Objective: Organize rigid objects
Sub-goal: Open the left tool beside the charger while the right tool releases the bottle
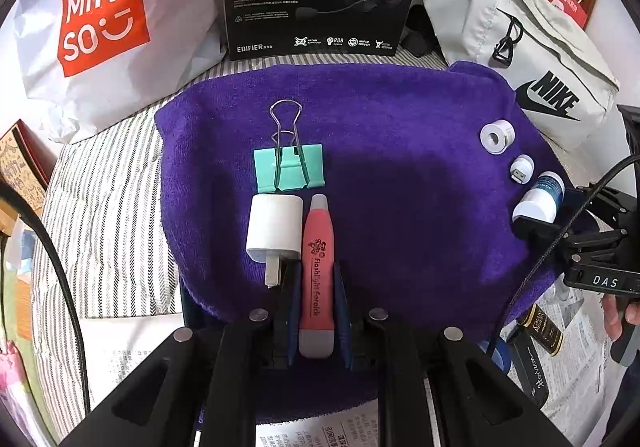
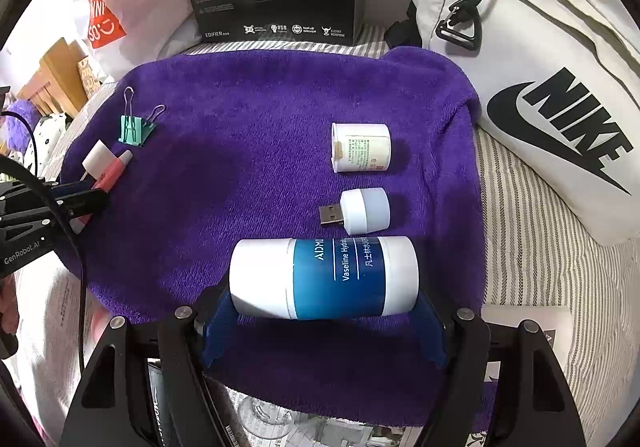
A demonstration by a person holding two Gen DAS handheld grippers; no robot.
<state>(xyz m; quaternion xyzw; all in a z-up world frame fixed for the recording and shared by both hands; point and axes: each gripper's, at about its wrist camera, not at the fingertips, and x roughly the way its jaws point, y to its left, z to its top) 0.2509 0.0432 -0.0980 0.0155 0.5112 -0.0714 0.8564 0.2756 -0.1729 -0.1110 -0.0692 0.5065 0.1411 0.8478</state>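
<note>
Bright, sharp fisheye (dark corners)

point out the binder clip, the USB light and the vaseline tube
binder clip (image 1: 289,171): left wrist view, on its green body.
USB light (image 2: 366,211): right wrist view, on its white cap.
vaseline tube (image 2: 334,277): right wrist view, on its blue label.
</note>
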